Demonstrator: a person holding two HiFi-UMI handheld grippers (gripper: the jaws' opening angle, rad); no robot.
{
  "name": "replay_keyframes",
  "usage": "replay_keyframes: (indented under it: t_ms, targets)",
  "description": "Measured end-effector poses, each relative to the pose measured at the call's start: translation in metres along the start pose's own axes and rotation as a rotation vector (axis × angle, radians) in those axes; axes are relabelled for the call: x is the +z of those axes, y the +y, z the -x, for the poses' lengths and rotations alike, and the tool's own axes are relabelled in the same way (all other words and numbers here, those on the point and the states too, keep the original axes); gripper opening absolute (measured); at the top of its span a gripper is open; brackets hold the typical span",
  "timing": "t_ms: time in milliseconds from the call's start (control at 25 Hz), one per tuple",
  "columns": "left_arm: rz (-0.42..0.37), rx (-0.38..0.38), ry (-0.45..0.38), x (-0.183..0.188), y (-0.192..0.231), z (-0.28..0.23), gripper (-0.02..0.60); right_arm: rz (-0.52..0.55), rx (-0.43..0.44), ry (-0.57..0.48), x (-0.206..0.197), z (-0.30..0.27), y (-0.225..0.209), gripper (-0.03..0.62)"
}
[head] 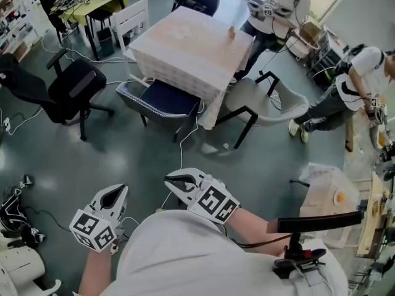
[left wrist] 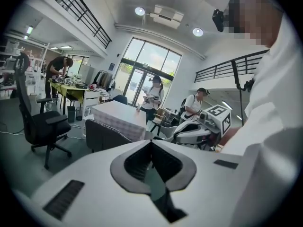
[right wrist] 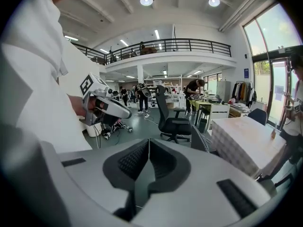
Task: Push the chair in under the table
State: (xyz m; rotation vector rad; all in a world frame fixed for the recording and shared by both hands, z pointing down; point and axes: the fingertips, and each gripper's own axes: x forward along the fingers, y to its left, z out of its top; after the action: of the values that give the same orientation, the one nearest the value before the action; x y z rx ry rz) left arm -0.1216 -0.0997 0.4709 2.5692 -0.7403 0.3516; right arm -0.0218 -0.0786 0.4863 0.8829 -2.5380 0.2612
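Note:
The chair (head: 165, 98) has a dark blue seat and a grey patterned back. It stands at the near side of the white-covered table (head: 191, 42), its seat partly under the cloth. Both grippers hang close to my torso, well short of the chair. My left gripper (head: 118, 193) is shut with nothing in it, and my right gripper (head: 174, 181) is shut and empty too. In the left gripper view the shut jaws (left wrist: 151, 142) point at the chair back (left wrist: 106, 136) and the table (left wrist: 120, 115). The right gripper view shows its jaws (right wrist: 148, 142) closed, with the table (right wrist: 246, 136) to the right.
A black office chair (head: 69, 85) stands left of the table. A white shell chair (head: 266, 103) stands at the table's right corner. Cables trail over the grey floor (head: 179, 147). People stand beyond the table and at the right. A yellow desk (head: 99, 5) is far left.

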Motion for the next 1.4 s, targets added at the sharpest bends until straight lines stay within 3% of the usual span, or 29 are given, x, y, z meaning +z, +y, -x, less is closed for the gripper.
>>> replay_keyframes:
  t_ms: [480,760,1400]
  targets:
    - [0.016,-0.030,0.019,-0.025,-0.015,0.034,0.012,0.004,-0.005,0.012,0.005,-0.001,0.061,0.017]
    - [0.047,0.006,-0.004,-0.024,-0.007,0.045,0.012,0.021,0.002,0.021,0.009,-0.001,0.073,0.015]
    - [0.042,0.004,0.011,-0.034,-0.013,0.041,0.012,0.022,0.001,0.029,-0.001,0.005,0.075,0.015]
